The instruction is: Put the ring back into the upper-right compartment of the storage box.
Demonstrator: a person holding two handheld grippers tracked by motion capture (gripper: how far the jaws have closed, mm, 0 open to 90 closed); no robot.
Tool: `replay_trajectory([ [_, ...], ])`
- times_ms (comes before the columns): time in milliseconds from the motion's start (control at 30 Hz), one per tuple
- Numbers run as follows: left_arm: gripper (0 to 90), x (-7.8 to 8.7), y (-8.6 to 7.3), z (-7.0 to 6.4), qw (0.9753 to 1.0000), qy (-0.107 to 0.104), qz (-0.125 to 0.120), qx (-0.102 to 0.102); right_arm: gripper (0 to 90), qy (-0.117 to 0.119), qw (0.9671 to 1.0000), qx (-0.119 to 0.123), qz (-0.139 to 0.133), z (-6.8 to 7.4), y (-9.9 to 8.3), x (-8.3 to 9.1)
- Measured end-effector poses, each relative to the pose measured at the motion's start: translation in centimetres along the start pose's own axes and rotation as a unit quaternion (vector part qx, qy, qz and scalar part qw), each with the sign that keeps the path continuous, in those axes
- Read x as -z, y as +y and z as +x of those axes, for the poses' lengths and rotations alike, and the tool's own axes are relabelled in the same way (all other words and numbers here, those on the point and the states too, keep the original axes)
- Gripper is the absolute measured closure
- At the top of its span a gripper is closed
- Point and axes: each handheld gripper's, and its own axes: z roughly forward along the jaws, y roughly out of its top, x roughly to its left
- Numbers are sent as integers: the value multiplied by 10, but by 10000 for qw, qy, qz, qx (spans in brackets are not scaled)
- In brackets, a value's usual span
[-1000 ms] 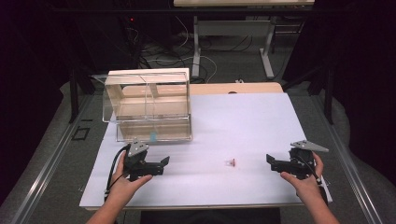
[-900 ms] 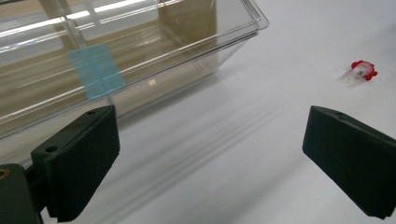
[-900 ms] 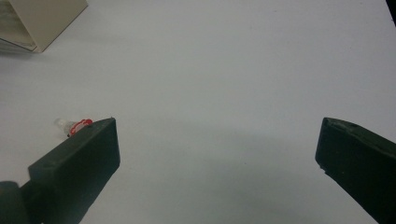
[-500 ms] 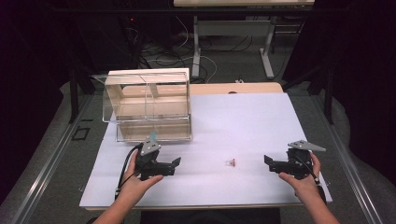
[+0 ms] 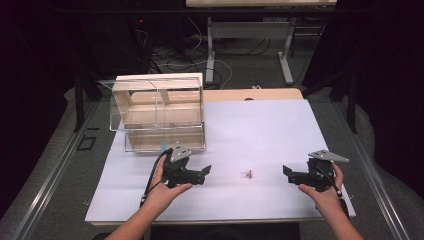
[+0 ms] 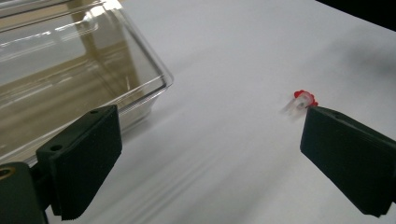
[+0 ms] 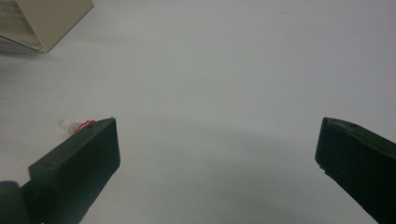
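Leftward no longer: left gripper (image 5: pixel 200 173) has slid toward the vial (image 5: pixel 246 174), jaws wide and empty; right gripper (image 5: pixel 292 174) waits likewise.

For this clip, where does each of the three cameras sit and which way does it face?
High view: above the person's side, facing forward and down on the white table; both forearms, the left gripper and the right gripper enter from below.
Left gripper view: rides the left gripper, facing along the table past the clear box toward the small red-capped piece; its two black jaws show, spread.
Right gripper view: rides the right gripper, facing low across the table; its jaws show, spread.
Shared: all three show the red-capped piece.
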Motion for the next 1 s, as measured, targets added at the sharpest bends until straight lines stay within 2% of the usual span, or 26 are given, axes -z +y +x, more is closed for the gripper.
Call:
replay_trajectory([
  [300,69,-20,13,-17,9998,-172,27,-129,0,9,10000,-42,5,-1,0,1],
  [367,74,-24,16,-21,9996,-180,43,-223,0,-6,10000,-64,12,-1,0,0],
  [467,79,-30,20,-27,9994,-241,65,-228,0,17,10000,3,-1,-1,1,0],
  [733,92,-47,32,-41,9985,-355,129,-402,0,15,10000,29,-34,-2,1,1],
  [767,97,-50,34,-43,9986,-381,117,-350,0,22,10000,15,-32,-2,1,1],
  [800,97,-53,35,-44,9984,-366,176,-391,0,22,10000,15,-32,-2,1,1],
  [833,97,-57,36,-46,9986,-410,168,-283,0,12,10000,19,-31,-2,1,1],
  [900,100,-62,38,-49,9984,-474,230,-206,0,25,10000,14,-36,-2,1,1],
  [1000,123,-70,39,-53,9981,-512,267,-233,0,17,10000,7,-35,-2,1,1],
])
